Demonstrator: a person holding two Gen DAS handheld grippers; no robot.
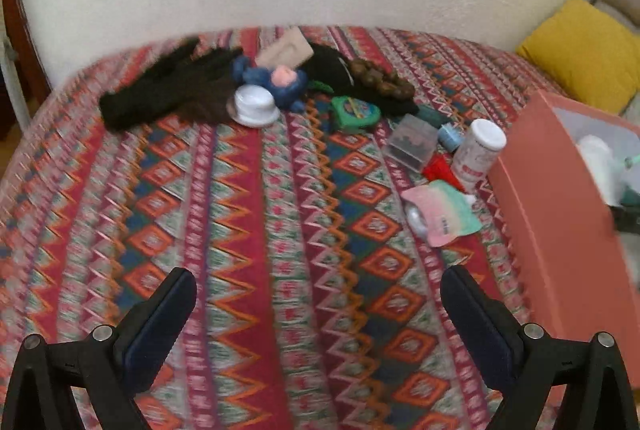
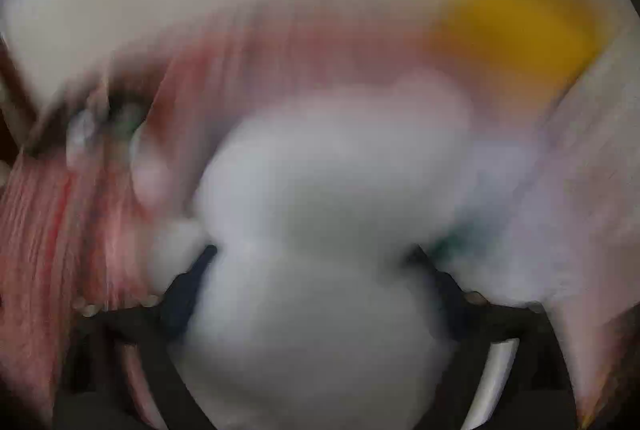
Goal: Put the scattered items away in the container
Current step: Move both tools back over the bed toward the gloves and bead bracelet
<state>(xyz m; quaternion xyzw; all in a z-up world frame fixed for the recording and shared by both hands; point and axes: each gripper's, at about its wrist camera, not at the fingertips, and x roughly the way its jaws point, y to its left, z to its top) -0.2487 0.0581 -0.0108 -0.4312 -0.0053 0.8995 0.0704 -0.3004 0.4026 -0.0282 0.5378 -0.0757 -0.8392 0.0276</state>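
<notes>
Scattered items lie on the patterned bedspread [image 1: 256, 214]: black gloves [image 1: 160, 90], a white jar [image 1: 256, 104], a blue plush toy [image 1: 280, 80], a green tape measure [image 1: 354, 110], brown beads [image 1: 380, 80], a clear box [image 1: 412, 144], a white bottle [image 1: 480, 150] and a pink-green pouch [image 1: 442, 210]. The pink container [image 1: 560, 214] stands at the right. My left gripper [image 1: 318, 310] is open and empty above the bedspread. The right wrist view is heavily blurred; my right gripper [image 2: 312, 270] holds a large soft white thing [image 2: 320, 230] between its fingers.
A white wall rises behind the bed. A yellow cushion [image 1: 584, 54] lies at the far right behind the container. The container holds white and teal items [image 1: 600, 158]. A dark wooden frame [image 1: 16, 10] stands at the far left.
</notes>
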